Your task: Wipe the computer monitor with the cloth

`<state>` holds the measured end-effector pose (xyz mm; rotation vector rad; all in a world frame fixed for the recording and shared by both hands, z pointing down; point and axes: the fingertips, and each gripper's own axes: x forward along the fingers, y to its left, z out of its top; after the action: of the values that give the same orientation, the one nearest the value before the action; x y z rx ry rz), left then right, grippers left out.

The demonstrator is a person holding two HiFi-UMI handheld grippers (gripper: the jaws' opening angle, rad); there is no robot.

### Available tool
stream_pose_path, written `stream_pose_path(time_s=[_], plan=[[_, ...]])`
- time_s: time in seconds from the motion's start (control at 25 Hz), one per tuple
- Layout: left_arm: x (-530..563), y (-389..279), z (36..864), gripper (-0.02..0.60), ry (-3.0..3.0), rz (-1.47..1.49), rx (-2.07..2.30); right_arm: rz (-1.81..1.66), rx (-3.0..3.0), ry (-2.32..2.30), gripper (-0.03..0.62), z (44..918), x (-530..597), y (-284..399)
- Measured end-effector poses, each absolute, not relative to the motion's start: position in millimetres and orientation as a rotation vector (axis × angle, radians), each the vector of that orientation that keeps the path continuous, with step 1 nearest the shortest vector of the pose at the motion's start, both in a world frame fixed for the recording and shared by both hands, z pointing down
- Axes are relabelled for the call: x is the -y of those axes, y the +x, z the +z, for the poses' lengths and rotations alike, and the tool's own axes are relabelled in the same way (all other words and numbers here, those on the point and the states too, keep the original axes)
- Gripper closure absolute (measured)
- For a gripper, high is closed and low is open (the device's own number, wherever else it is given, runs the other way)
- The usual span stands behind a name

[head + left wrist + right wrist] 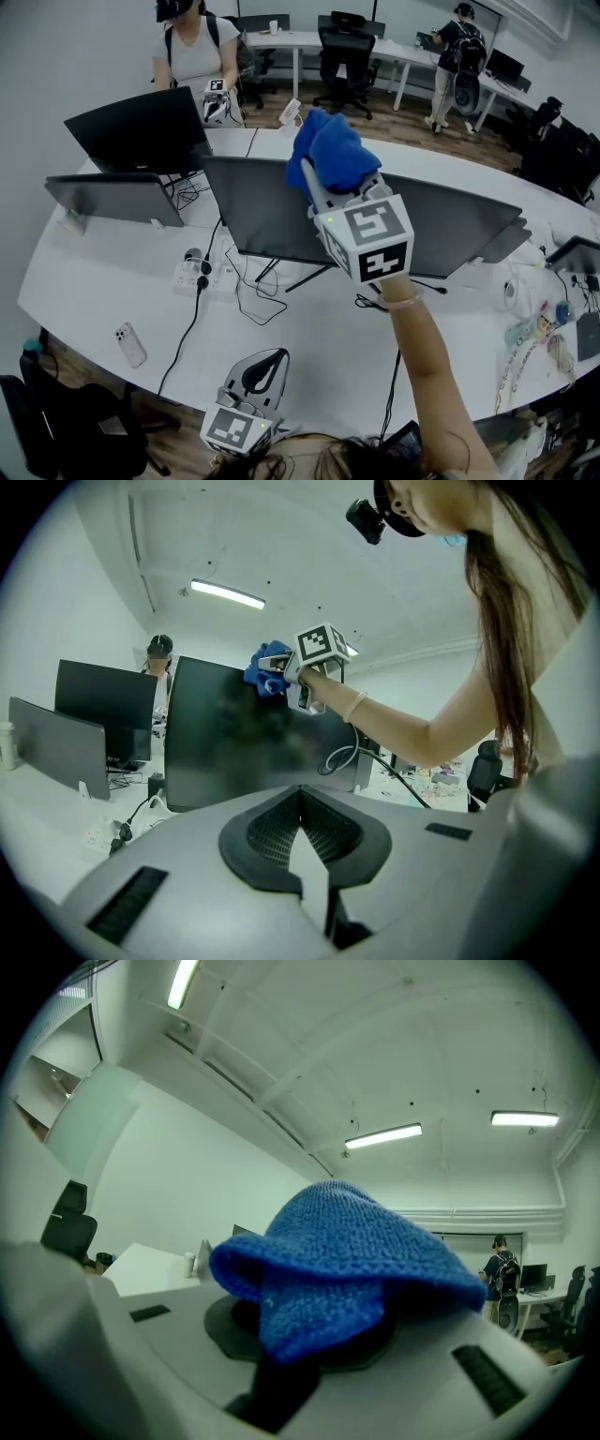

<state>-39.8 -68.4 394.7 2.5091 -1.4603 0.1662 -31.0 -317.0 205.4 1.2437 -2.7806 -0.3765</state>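
pinching the bunched blue cloth [333, 150] in its jaws, the right gripper [317, 187] holds it up at the top edge of the dark computer monitor [262, 220], while the left gripper [265, 364] sits low by the white table [94, 300], jaws pressed together on nothing.

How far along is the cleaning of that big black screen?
Done: the blue knitted cloth is clamped in the right gripper. In hand: it is held at the top edge of the wide black monitor. Remaining: wiping the screen face below. The left gripper is shut, empty.
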Motion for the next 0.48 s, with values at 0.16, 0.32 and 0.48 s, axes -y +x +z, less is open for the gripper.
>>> stream_pose_path(time_s=[0.16,0.32,0.48], plan=[[63,-38,395,0.572,2.495,0.162,1.488,-0.378,2.782,1.238,0.508,206,316,-27],[61,-34,398,0.572,2.497,0.158,1.488,-0.378,2.780,1.246,0.508,207,317,-20],[65,-33,395,0.572,2.518,0.156,1.476,-0.368,2.774,1.256,0.508,207,318,-14]])
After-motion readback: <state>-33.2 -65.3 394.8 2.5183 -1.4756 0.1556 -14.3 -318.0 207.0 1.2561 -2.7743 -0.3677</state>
